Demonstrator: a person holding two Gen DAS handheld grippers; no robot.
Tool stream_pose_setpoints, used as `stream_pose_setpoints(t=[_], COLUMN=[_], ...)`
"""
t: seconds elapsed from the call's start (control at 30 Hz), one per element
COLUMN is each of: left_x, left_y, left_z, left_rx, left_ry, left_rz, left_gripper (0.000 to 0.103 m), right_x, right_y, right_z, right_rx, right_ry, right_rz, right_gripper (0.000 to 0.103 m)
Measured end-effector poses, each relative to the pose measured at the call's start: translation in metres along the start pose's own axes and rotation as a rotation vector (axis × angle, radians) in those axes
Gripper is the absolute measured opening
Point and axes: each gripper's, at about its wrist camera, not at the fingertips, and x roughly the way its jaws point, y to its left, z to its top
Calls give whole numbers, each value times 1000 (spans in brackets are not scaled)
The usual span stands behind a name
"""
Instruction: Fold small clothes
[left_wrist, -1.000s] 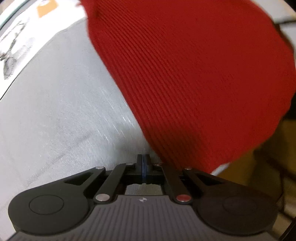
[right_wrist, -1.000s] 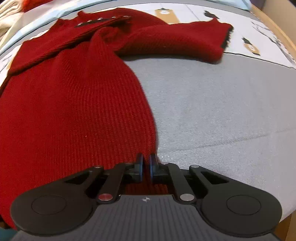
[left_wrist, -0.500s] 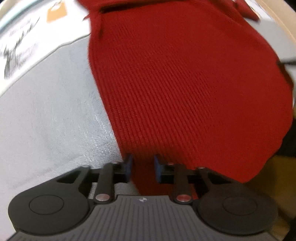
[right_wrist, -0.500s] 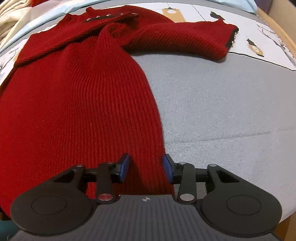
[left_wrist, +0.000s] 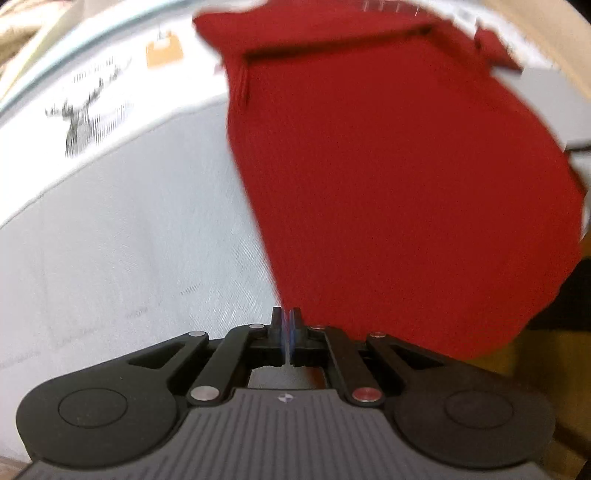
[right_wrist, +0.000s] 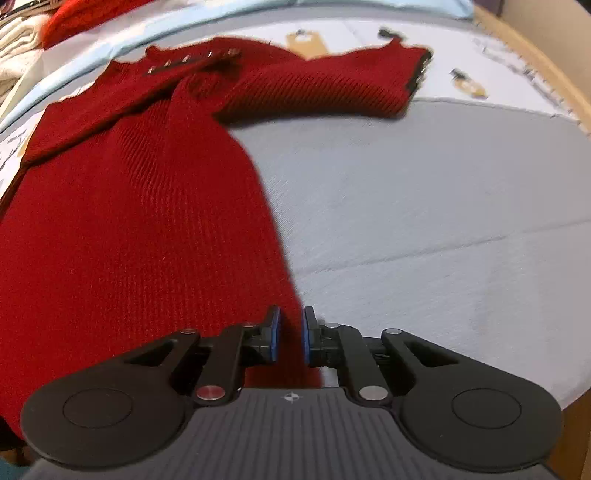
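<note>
A red ribbed knit sweater lies flat on the grey bed cover, one sleeve stretched to the far right and a buttoned neck at the back. In the left wrist view the sweater fills the right half. My left gripper is shut at the sweater's lower left hem corner; whether cloth sits between the pads is hidden. My right gripper is partly open, its blue pads on either side of the sweater's right hem edge, which runs between them.
A printed white sheet with a deer drawing and orange tags lies beyond the grey cover. Cream and red clothes are piled at the far left. The wooden bed edge curves along the right.
My left gripper opened over the hem half a second ago and has closed again. My right gripper opened from shut, then narrowed a little around the hem edge.
</note>
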Motion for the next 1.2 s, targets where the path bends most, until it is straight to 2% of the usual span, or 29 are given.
stream_pose_setpoints(t=[0.07, 0.13, 0.2, 0.23, 0.27, 0.3, 0.33, 0.37, 0.4, 0.43, 0.57, 0.63, 0.67, 0.77, 0.87, 0.97, 1.1, 1.13, 1.17, 1.2], left_x=[-13, -20, -22, -21, -17, -11, -10, -14, -18, -21, -32, -29, -17, 12, 58, 105, 155, 163, 172, 183], left_y=[-10, -19, -24, -27, -26, -30, -36, -40, -43, -49, -83, -108, -116, -150, -173, -204, -217, -215, -212, -212], left_z=[6, 15, 23, 27, 28, 37, 47, 55, 63, 69, 98, 114, 133, 174, 227, 265, 302, 307, 312, 320], left_rx=[11, 43, 31, -8, -43, -50, -42, -31, -18, -9, 37, 58, 70, 116, 144, 211, 193, 187, 190, 199], left_ry=[-44, -117, -210, -258, -272, -249, -267, -318, -377, -416, -518, -549, -552, -531, -505, -500, -441, -430, -405, -380], left_rz=[-9, -11, -25, -34, -40, -9, 34, 51, 54, 57, 92, 91, 89, 45, 54, 105, 138, 145, 148, 143], left_gripper=[28, 33, 37, 45, 46, 46, 46, 49, 54, 64, 69, 69, 69, 69, 69, 69, 66, 57, 37, 23], right_x=[1, 10, 4, -3, -8, -8, -1, 11, 18, 16, -19, -31, -34, -34, -42, -45, -37, -36, -34, -32], right_y=[-3, -3, -1, -4, -7, -10, -9, -3, 5, 10, -7, -12, -12, -9, -3, 2, 13, 11, 10, 7], right_z=[-5, -16, -12, -8, -4, -2, -2, -5, -7, -5, 18, 28, 29, 39, 41, 40, 46, 49, 55, 59], right_rx=[-9, -47, -78, -50, -16, 2, -16, -70, -146, -197, -52, -36, -37, -50, -66, -85, -130, -125, -119, -112], right_ry=[36, 111, 67, 25, -12, -19, 18, 79, 105, 87, -110, -210, -241, -299, -382, -370, -356, -355, -352, -346], right_rz=[9, 19, 10, 41, 87, 118, 109, 67, 13, -12, 109, 67, 36, -32, -23, -29, -54, -55, -53, -52], right_gripper=[11, 13, 17, 17, 19, 22, 25, 26, 34, 35, 36, 43, 50, 51, 51, 52, 52, 52, 52, 52])
